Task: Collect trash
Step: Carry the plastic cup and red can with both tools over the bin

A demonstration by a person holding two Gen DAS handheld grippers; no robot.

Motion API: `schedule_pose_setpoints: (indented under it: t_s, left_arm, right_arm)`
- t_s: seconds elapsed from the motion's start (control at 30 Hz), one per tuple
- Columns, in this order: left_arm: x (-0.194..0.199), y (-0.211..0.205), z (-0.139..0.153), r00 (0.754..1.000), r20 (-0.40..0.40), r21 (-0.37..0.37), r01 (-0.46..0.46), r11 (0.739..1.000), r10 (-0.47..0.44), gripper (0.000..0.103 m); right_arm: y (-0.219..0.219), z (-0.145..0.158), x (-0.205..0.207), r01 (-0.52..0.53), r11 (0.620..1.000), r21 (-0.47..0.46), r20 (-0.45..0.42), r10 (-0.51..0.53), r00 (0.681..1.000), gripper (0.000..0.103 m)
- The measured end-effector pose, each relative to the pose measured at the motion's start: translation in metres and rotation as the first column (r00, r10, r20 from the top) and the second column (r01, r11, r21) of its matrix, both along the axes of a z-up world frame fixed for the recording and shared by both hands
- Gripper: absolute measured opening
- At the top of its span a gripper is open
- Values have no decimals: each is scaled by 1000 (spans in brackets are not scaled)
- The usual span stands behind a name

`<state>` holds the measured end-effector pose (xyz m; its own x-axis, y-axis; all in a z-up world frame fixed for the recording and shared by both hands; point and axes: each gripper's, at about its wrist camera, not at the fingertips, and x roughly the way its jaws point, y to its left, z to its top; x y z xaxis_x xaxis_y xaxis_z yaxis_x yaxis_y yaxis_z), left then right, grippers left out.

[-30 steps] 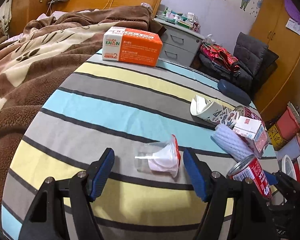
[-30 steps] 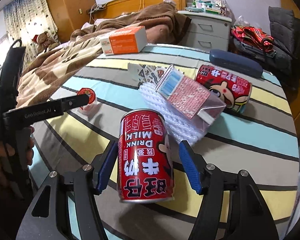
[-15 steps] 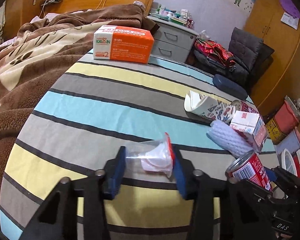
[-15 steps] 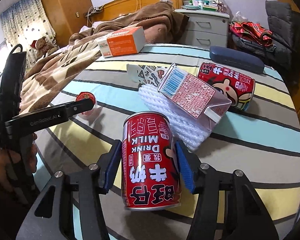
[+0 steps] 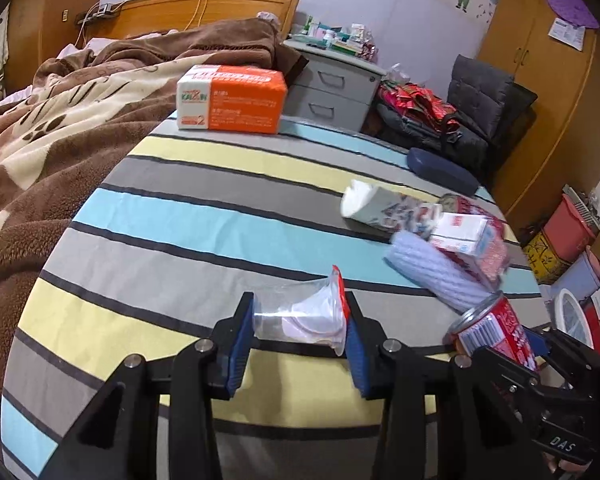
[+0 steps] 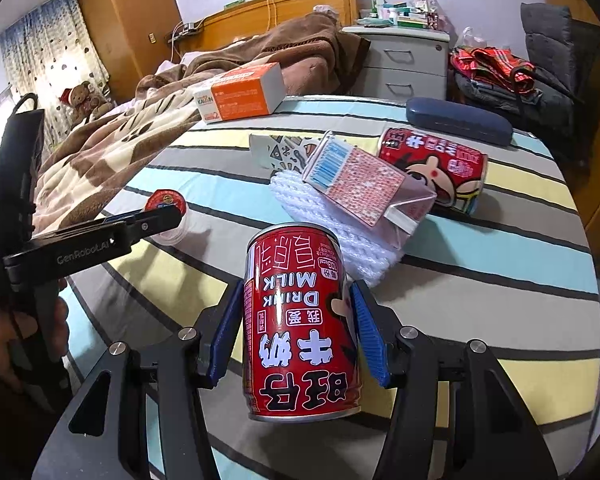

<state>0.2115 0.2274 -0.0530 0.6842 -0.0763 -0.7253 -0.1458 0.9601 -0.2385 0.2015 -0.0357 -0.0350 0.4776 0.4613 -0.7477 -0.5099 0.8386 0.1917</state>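
Observation:
My left gripper point(image 5: 298, 320) is shut on a clear plastic cup with a red lid point(image 5: 304, 312), lying sideways just above the striped table point(image 5: 188, 216). My right gripper point(image 6: 298, 320) is shut on a red milk drink can point(image 6: 300, 328), held upside down above the table; it also shows in the left wrist view point(image 5: 496, 334). The left gripper and cup show in the right wrist view point(image 6: 168, 212). On the table lie a second red can point(image 6: 436, 164), a pink milk carton point(image 6: 364, 188), white foam netting point(image 6: 320, 216) and a patterned paper cup point(image 5: 384, 206).
An orange tissue box point(image 5: 232, 98) and a blue glasses case point(image 5: 440, 170) sit at the table's far side. A bed with a brown blanket point(image 5: 40, 136) lies left. A grey nightstand point(image 5: 332, 84) and bins point(image 5: 572, 232) stand beyond.
Both grippers closed: the left on the plastic cup, the right on the red can. Both objects have lifted slightly off the table.

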Motion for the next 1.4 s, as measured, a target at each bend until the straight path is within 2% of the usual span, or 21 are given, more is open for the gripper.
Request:
schedule_pose_setpoints:
  t_s: [0.37, 0.77, 1.13, 1.4]
  left_arm:
    - [-23, -49, 24, 997, 49, 52, 65, 997, -67, 43]
    - [-34, -122, 48, 975, 95, 67, 193, 979, -198, 43]
    - [-30, -203, 63, 934, 115, 87, 329, 940, -337, 43]
    - [-25, -262, 70, 886, 131, 98, 435, 895, -444, 43]
  right_arm:
    - [-34, 17, -15, 69, 997, 35, 47, -70, 996, 55]
    - [-90, 33, -30, 200, 978, 56, 100, -204, 974, 55]
    - [-153, 45, -42, 339, 938, 68, 134, -345, 929, 55]
    - [-200, 49, -47, 435, 898, 70, 147, -440, 886, 55]
